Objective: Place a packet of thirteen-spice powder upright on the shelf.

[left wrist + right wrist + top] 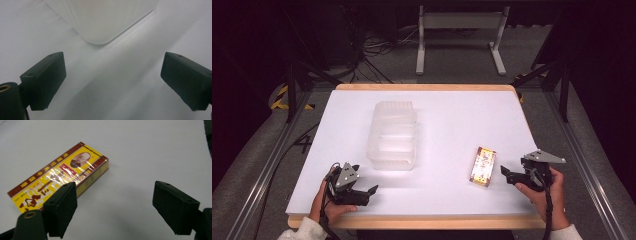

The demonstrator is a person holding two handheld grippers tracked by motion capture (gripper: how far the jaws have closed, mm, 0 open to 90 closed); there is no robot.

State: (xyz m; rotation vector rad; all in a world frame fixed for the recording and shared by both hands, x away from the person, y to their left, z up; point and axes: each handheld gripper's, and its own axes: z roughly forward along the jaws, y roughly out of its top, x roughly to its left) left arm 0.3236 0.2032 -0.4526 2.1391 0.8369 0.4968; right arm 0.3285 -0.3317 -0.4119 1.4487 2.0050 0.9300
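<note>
A flat yellow and red-brown box (483, 166) wrapped in clear film lies on the white table top (447, 125), right of centre. My right gripper (505, 174) rests just right of it, open and holding nothing. In the right gripper view the box (60, 177) lies ahead and left of the gripper (120, 207), partly behind one jaw. A translucent plastic container (393, 135) stands left of centre. My left gripper (368, 195) sits near the front edge, below and left of the container, open with nothing in it. The left gripper view (113, 82) shows the container's rounded corner (100, 20) ahead.
The white sheet covers a wooden table whose edge (412, 221) shows at the front. Beyond the table are a grey floor, cables (377, 47), a white metal stand (459, 35) and dark frame legs at both sides.
</note>
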